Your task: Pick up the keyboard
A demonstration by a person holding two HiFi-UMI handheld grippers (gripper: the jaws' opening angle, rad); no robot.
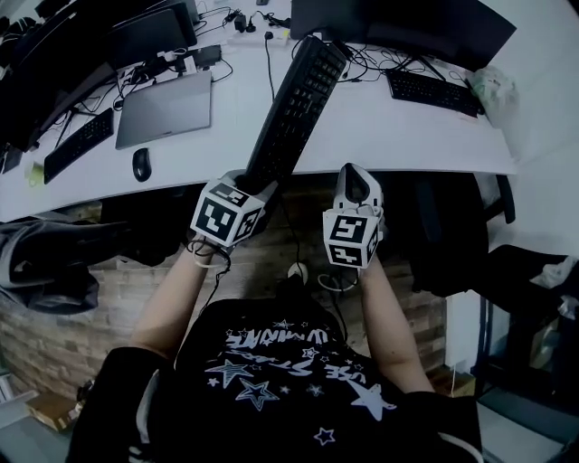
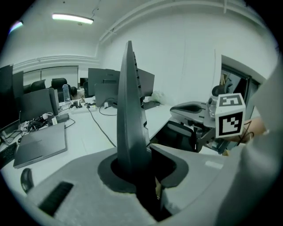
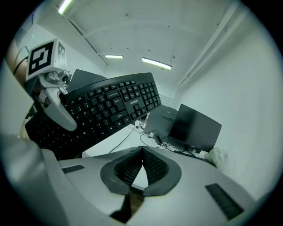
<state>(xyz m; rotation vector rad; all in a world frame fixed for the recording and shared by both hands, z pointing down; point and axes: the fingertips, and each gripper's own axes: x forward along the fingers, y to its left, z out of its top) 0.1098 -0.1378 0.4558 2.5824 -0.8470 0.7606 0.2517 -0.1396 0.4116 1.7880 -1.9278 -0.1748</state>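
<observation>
A black keyboard (image 1: 298, 99) is raised off the white desk (image 1: 407, 136), with its far end pointing away over the desk. My left gripper (image 1: 256, 178) is shut on its near end. In the left gripper view the keyboard (image 2: 128, 114) stands edge-on between the pads of my left gripper (image 2: 141, 165). My right gripper (image 1: 355, 179) hovers just right of the keyboard's near end, at the desk's front edge. In the right gripper view the jaws of my right gripper (image 3: 140, 165) are shut with nothing between them. The keyboard's keys (image 3: 110, 110) fill the left of that view.
A closed grey laptop (image 1: 165, 108), a black mouse (image 1: 140, 164) and a second keyboard (image 1: 80, 143) lie on the desk's left. A third keyboard (image 1: 432, 91) lies at the right before dark monitors (image 1: 398, 23). Cables run along the back. A brick-patterned floor is below.
</observation>
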